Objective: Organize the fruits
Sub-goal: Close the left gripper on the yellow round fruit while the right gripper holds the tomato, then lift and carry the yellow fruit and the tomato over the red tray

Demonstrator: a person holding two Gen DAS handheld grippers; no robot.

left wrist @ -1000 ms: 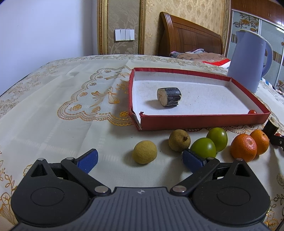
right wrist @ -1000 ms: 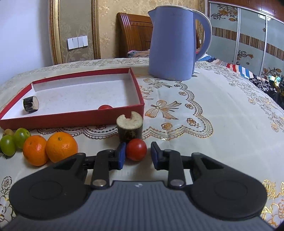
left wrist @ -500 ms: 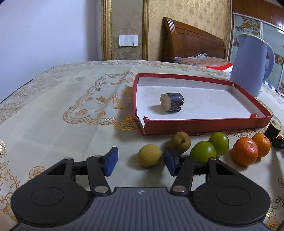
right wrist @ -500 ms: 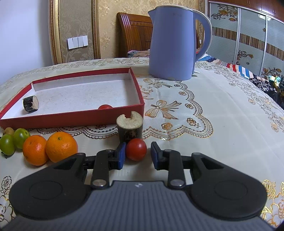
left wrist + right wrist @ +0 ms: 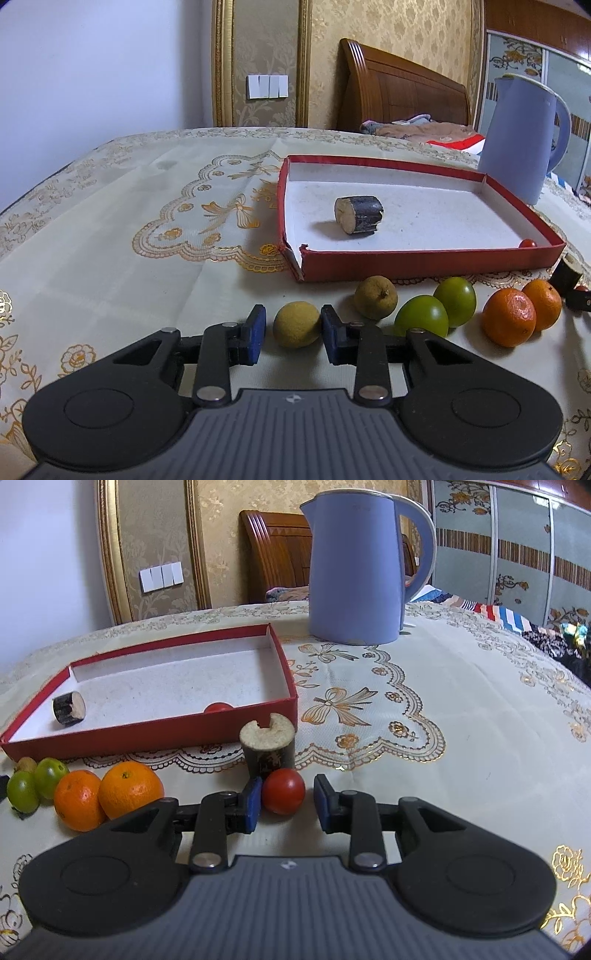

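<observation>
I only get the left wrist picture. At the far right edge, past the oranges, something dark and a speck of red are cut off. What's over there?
Observer: That is the right gripper, with a cherry tomato sitting between its pads.
Operator: Is it squeezing the tomato?
Observer: The tomato touches one pad; a sliver of gap shows at the other.
Operator: And the dark thing?
Observer: A sugarcane piece standing upright just behind the tomato, with a notch in its pale top face.
</observation>
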